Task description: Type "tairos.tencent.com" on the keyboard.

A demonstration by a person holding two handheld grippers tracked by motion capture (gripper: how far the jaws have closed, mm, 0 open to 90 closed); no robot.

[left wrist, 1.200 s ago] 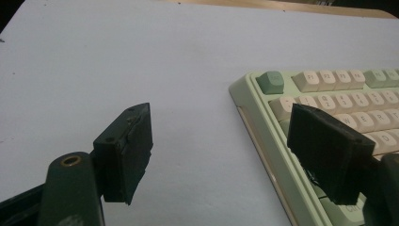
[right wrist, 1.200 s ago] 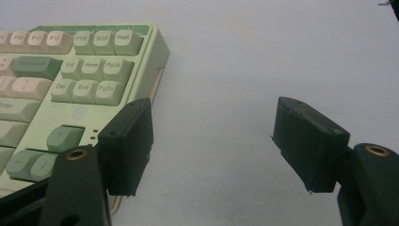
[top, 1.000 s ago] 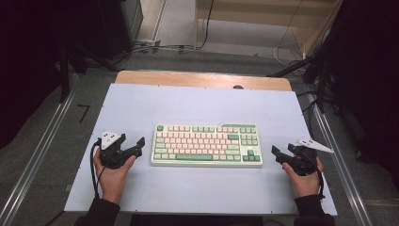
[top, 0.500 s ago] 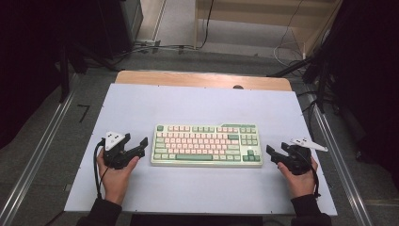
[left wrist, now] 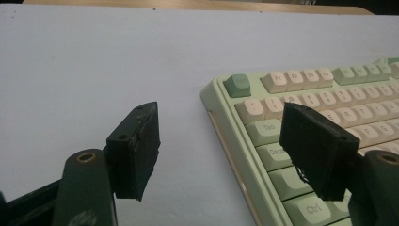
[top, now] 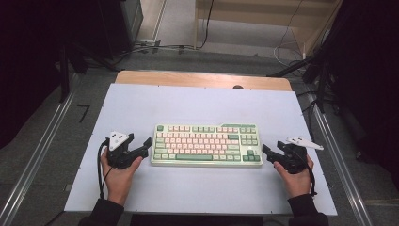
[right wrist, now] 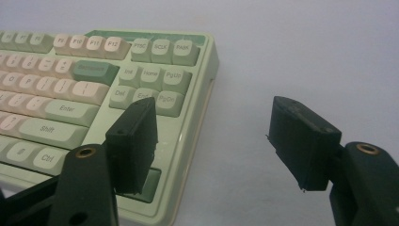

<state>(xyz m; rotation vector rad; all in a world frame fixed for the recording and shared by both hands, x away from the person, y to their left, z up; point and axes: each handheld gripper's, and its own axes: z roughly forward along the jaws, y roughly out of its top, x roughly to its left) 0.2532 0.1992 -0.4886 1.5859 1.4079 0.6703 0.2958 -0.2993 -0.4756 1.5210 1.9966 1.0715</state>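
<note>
Green plastic keyboard, rounded keycaps, matte table

White table top over wooden board. Grey floor, metal rails both sides. Cables trailing beyond far edge. Pale wooden furniture behind. Surroundings dark.

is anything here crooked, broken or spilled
Nothing stands out. The keyboard lies flat and square on the white table, all visible keys in place, no spill or damage to see. The left tool and right tool sit open at either end of it, not gripping it.
</note>
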